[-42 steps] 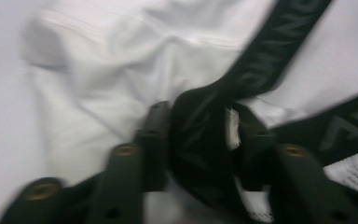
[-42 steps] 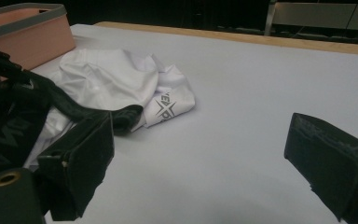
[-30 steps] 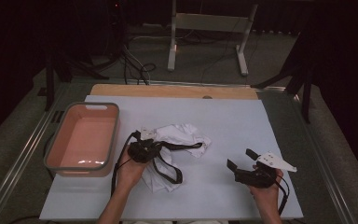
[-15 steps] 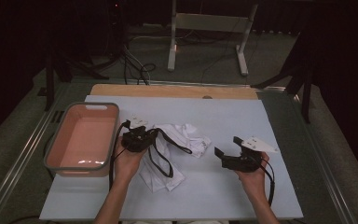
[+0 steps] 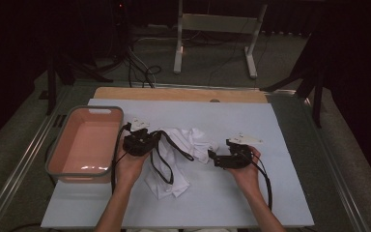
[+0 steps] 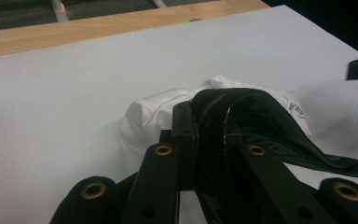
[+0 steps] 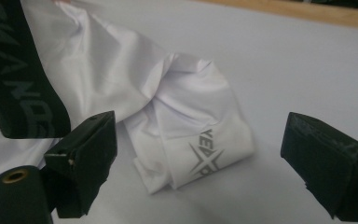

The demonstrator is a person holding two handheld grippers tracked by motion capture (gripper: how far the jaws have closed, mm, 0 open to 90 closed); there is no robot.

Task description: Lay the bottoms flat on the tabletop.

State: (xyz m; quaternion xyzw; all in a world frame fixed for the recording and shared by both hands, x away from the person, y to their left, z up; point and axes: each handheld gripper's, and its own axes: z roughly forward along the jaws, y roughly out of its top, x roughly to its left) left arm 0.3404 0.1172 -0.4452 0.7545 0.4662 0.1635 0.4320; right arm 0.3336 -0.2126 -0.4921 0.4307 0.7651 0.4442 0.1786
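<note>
White garment (image 5: 181, 152): left gripper (image 6: 208, 135) clamped on its black waistband (image 6: 261, 126); right gripper (image 7: 191, 163) gapes near a bunched leg, whose layers may slip.

A crumpled white garment (image 5: 181, 154) is lying near the middle of the pale surface (image 5: 270, 203), just right of the pink tub (image 5: 84, 145). Its black elastic waistband (image 5: 166, 145), printed with grey letters, is looping up off the cloth and is being pinched between the fingers (image 6: 182, 140) of the left gripper (image 5: 137, 140). The rest is trailing toward the near edge in loose folds. A folded end with a grey printed logo (image 7: 205, 156) is resting flat on the surface, lying between the spread fingers (image 7: 86, 158) of the right gripper (image 5: 215, 158).
</note>
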